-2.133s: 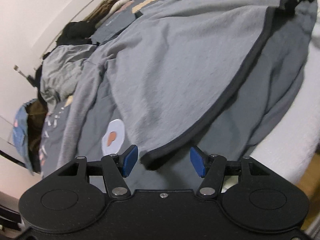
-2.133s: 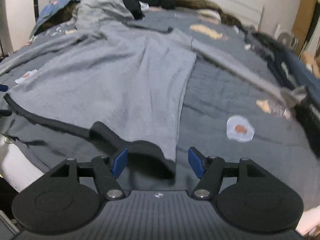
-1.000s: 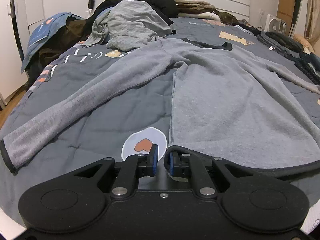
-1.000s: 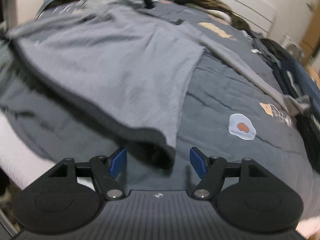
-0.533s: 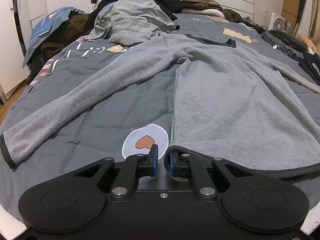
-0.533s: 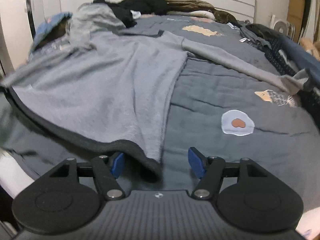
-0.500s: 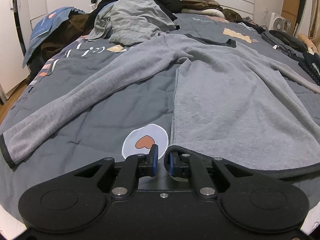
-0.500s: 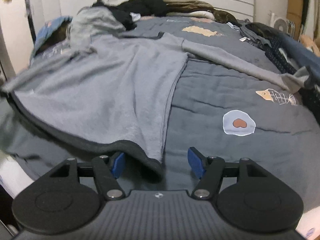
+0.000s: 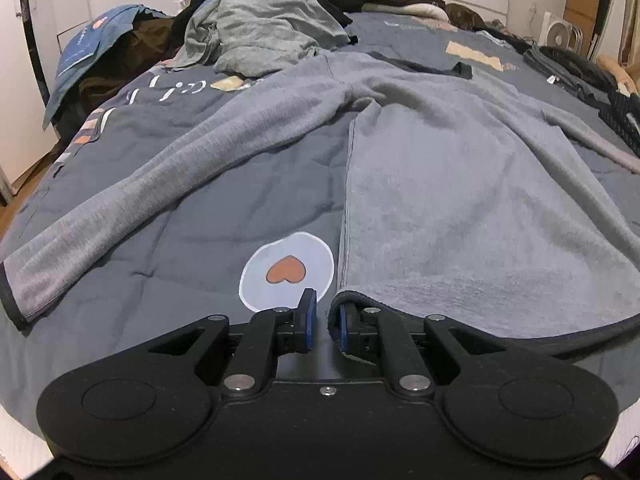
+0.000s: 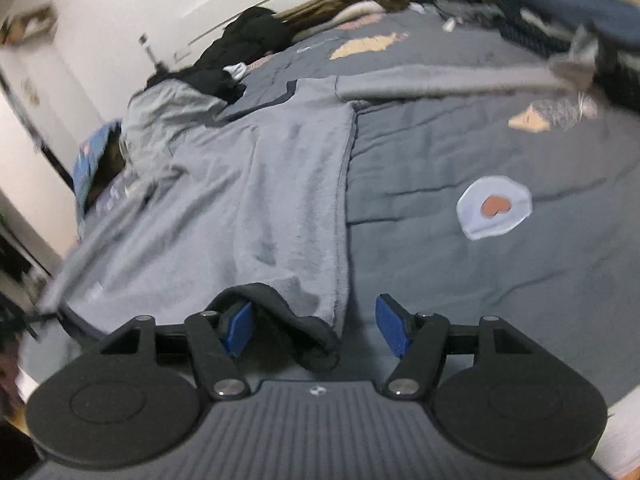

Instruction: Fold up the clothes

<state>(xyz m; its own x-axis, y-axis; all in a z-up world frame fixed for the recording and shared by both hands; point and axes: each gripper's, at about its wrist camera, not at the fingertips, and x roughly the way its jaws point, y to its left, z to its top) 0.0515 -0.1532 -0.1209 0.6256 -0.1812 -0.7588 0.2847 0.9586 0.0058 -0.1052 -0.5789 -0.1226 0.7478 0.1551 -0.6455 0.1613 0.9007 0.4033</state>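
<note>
Across the bed [image 9: 224, 216], a grey sweater [image 9: 460, 200] lies flat, sleeves spread toward 10 and 2 o'clock. Left gripper [image 9: 323, 326] nearly clenched beside the dark hem [image 9: 592, 338]; right gripper [image 10: 314, 332] released, hem corner draped between its fingers. Clothes pile [image 9: 264, 28] at 12 o'clock.

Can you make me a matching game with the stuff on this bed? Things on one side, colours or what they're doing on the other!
Things:
1. left gripper
2. right gripper
3. heart patch
4. hem band

Clues:
A. orange on a white blob
B. jaws wide open
C. black edge of the grey sweatshirt
D. jaws nearly together at a hem corner

Pairs: 1-D, 2-B, 3-A, 4-C
</note>
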